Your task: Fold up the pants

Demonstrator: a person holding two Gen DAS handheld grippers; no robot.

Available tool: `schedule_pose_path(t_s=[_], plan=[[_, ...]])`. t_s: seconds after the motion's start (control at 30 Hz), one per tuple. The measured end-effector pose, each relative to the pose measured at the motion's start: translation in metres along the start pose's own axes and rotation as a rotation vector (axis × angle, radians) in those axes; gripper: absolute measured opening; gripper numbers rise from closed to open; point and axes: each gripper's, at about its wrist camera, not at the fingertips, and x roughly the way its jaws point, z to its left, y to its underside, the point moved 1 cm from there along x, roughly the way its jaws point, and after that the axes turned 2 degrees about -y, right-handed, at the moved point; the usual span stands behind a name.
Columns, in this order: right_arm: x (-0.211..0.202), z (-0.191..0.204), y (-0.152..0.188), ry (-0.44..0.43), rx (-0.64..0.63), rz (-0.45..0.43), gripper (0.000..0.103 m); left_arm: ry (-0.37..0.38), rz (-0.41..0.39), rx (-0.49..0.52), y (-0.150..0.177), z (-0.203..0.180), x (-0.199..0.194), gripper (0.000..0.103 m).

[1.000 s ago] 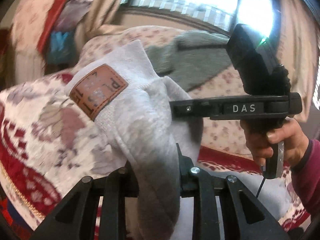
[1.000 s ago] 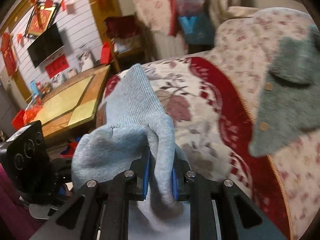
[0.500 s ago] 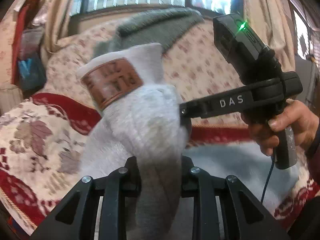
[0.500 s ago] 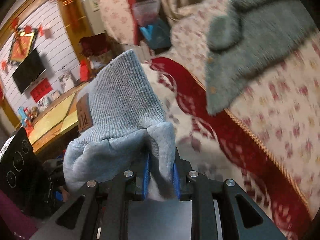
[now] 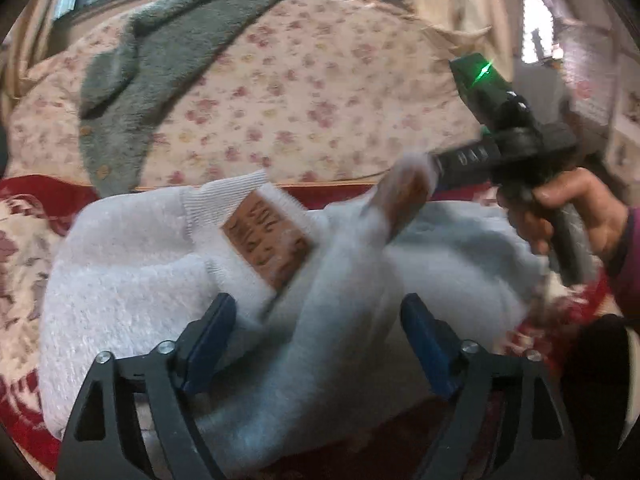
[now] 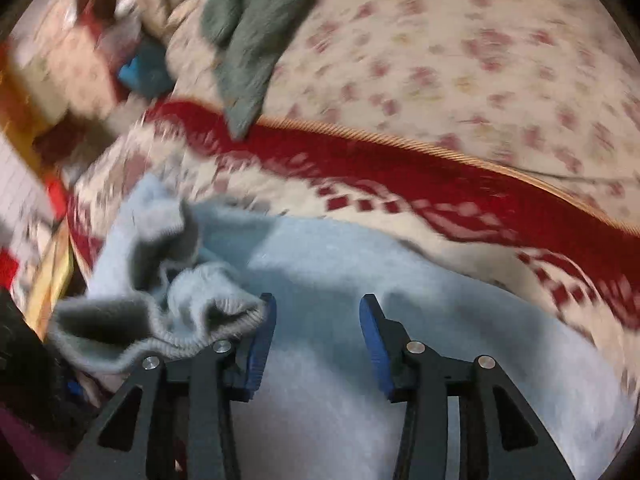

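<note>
In the left wrist view, the left gripper (image 5: 318, 312) is seen with its jaws spread wide, having just been opening; the soft light grey fleece pants (image 5: 132, 292) lie bunched between the blue pads (image 5: 208, 340), and whether the pads touch the cloth cannot be told. A ribbed cuff with a brown leather-look patch (image 5: 266, 250) sits just ahead of the left finger. In the right wrist view, the right gripper (image 6: 316, 332) is shown with its jaws partly apart, also just having been opening; flat grey cloth lies under the gap, and a crumpled ribbed cuff (image 6: 168, 316) rests against the outer side of the left pad, not clamped. The pants are spread on a sofa seat covered with a red and cream floral cover (image 6: 400, 168). Farther off, in the left view, the black right tool is held by a hand (image 5: 576, 208). Beyond it, a grey-green fuzzy garment (image 5: 160, 60) is draped over the floral backrest (image 5: 320, 88).
</note>
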Motion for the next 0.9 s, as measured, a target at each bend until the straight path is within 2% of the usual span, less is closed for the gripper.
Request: schedule_pose_path(t_s=[0.03,0.1,0.17,0.23,0.3,0.37,0.43,0.5,0.6,0.63,0.67,0.7,0.73,0.9], plan=[[-0.012,-0.002,0.0,0.016,0.027,-0.034,0.056,0.038,0.006,0.007,0.001,-0.002,-0.003,0.088],[-0.042,0.0,0.0,-0.009,0.074,-0.114,0.063,0.075,0.021,0.035,0.004,-0.006,-0.01,0.088],[-0.066,0.017,-0.001,-0.084,0.074,-0.171,0.069,0.053,0.017,0.069,0.006,-0.006,-0.019,0.088],[-0.073,0.04,0.002,-0.143,0.048,-0.187,0.074,0.022,-0.002,0.065,0.006,0.003,-0.031,0.088],[-0.06,0.067,0.013,-0.236,0.031,-0.153,0.074,-0.022,-0.018,0.048,0.001,0.017,-0.045,0.088],[-0.028,0.085,0.022,-0.317,0.049,-0.068,0.074,-0.068,-0.032,0.031,-0.003,0.031,-0.058,0.088],[0.004,0.097,0.027,-0.296,0.053,0.001,0.074,-0.118,-0.028,0.013,-0.005,0.046,-0.065,0.088],[0.027,0.097,0.025,-0.294,0.092,0.021,0.074,-0.155,-0.012,0.001,-0.007,0.058,-0.064,0.088],[0.062,0.095,0.019,-0.387,0.195,0.056,0.074,-0.209,0.001,0.006,-0.003,0.066,-0.059,0.088],[0.073,0.095,0.018,-0.385,0.223,0.059,0.071,-0.231,0.009,0.013,-0.001,0.067,-0.056,0.088],[0.078,0.097,0.018,-0.391,0.243,0.055,0.061,-0.254,0.017,0.022,0.001,0.068,-0.054,0.088],[0.082,0.098,0.016,-0.416,0.256,0.055,0.015,-0.268,0.022,0.026,0.003,0.069,-0.054,0.088],[0.082,0.099,0.016,-0.436,0.272,0.044,0.01,-0.265,0.016,0.025,0.003,0.07,-0.057,0.088],[0.04,0.125,0.015,-0.518,0.216,-0.058,0.01,-0.233,-0.122,0.013,-0.008,0.075,-0.1,0.088]])
